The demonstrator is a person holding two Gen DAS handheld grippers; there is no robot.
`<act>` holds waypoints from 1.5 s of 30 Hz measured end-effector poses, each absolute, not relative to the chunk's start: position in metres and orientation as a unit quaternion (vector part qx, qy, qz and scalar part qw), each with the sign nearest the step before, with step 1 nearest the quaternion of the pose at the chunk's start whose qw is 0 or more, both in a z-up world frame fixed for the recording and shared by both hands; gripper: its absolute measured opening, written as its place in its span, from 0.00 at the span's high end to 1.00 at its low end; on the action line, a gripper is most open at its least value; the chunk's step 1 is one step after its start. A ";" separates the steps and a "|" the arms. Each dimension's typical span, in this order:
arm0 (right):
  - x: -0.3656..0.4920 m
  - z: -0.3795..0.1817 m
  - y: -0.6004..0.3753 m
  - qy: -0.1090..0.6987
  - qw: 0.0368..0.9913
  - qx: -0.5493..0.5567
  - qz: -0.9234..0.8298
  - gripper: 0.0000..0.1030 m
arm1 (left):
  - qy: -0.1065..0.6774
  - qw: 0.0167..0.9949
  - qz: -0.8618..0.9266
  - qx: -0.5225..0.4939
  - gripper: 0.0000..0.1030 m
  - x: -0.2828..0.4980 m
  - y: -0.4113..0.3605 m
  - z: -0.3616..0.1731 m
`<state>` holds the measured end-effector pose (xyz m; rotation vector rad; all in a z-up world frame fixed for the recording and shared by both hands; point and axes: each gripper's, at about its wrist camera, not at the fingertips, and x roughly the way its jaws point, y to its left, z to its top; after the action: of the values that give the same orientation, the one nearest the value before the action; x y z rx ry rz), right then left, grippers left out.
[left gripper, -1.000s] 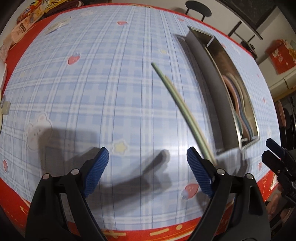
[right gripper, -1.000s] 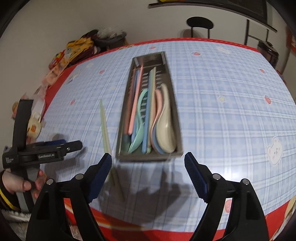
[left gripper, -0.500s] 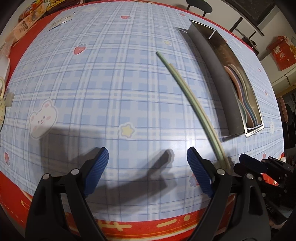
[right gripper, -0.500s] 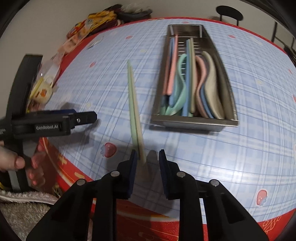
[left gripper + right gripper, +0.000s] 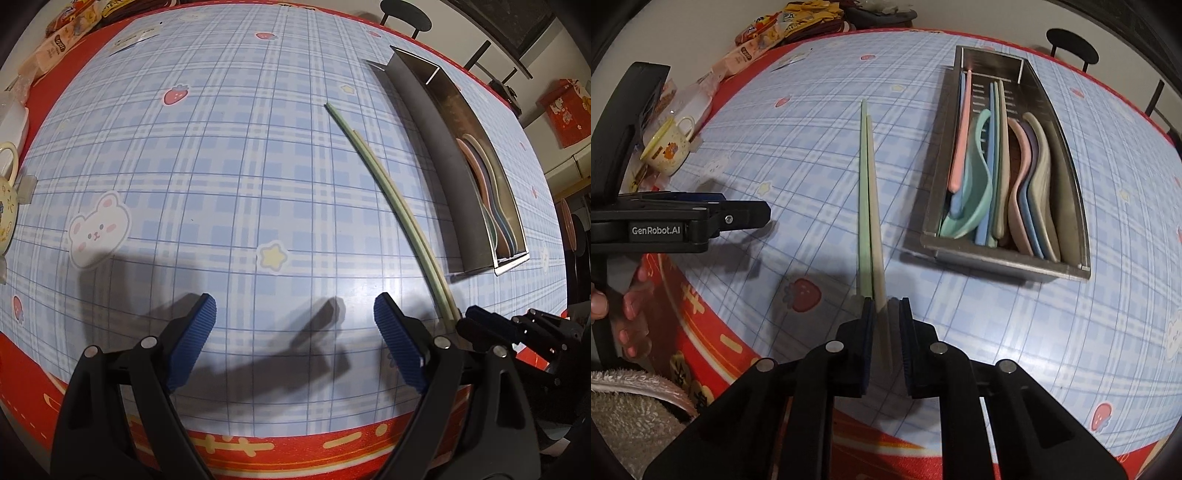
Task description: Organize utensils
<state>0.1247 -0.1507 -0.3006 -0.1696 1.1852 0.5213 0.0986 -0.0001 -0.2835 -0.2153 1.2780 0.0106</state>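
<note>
Right wrist view | right tongs [image 5: 886, 314] clenched on pale green chopstick pair [image 5: 868, 192] | left tongs [image 5: 295, 332] released | steel tray [image 5: 1067, 192] already holds pastel spoons [image 5: 1030, 184]; this pair apparently the last.

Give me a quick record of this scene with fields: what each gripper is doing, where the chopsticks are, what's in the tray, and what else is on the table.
right gripper: closed around the near end of the chopsticks
left gripper: open, holding nothing, over the tablecloth
chopsticks: pale green pair, side by side, left of the tray, far ends toward the back of the table
metal tray: holds pastel spoons and other chopsticks
mug: at the table's left edge
snack packets: at the far left corner
</note>
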 end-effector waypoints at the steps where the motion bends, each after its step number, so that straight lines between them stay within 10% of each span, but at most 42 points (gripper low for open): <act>1: 0.126 -0.301 -0.149 0.549 0.795 -0.083 0.244 0.87 | 0.595 0.798 0.005 -0.100 0.16 0.100 -0.002 -0.284; 45: 0.115 -0.306 -0.166 0.548 0.803 -0.049 0.231 0.93 | 0.582 0.812 -0.029 0.009 0.24 0.173 -0.074 -0.292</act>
<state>0.1146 -0.1664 -0.3061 -0.1055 1.1736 0.4948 0.1729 -0.0737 -0.2922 0.0188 1.2434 -0.0621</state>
